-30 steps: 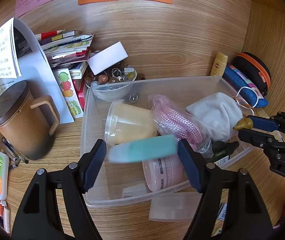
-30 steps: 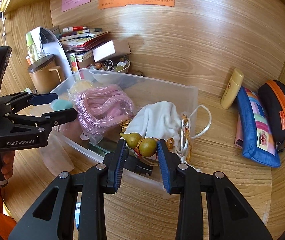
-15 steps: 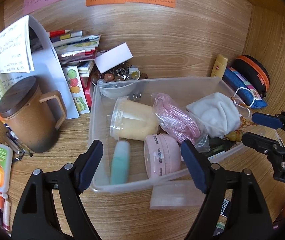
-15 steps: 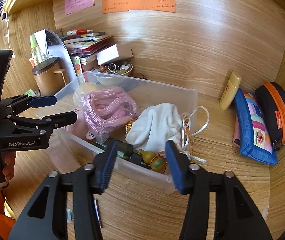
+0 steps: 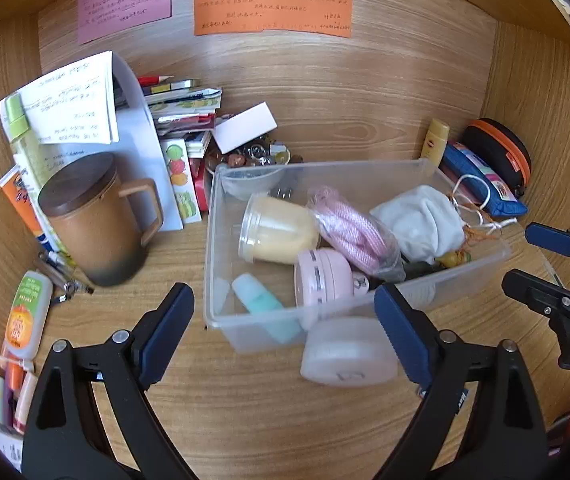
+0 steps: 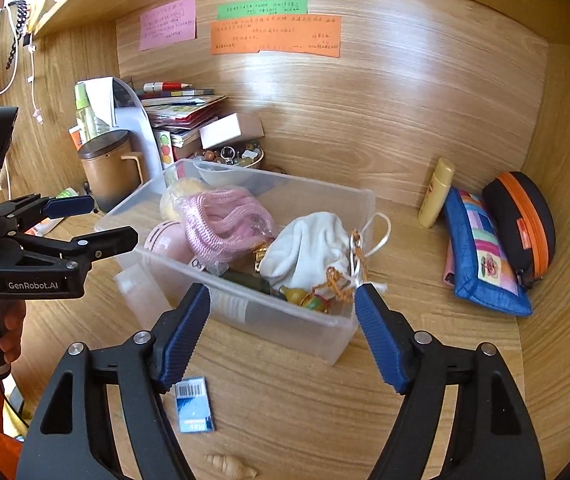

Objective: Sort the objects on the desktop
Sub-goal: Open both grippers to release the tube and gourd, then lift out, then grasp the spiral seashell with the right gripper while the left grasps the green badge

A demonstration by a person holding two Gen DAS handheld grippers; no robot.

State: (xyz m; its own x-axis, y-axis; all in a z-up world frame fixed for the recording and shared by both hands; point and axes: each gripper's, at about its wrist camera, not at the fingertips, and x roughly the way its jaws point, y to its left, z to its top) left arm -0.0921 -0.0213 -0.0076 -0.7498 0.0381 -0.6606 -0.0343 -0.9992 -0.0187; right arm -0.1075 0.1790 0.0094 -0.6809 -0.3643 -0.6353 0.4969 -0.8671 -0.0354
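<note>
The left gripper (image 6: 81, 220), marked "GenRobot.AI", has its fingers (image 5: 165, 328) spread wide and empty. The right gripper (image 6: 283, 334) fingers are equally wide, with the clear bin (image 6: 325, 322) between them and a barcoded blue card (image 6: 195, 404) just beneath the left one.

Clear glossy plastic bin (image 5: 369, 168), matt white cloth pouch (image 5: 421, 220), smooth wood-grain desk (image 5: 269, 412).

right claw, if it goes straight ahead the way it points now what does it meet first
Most likely the near wall of the clear plastic bin, straight ahead of the open right claw. Just behind it lies the gourd charm. Depth is unclear.
</note>
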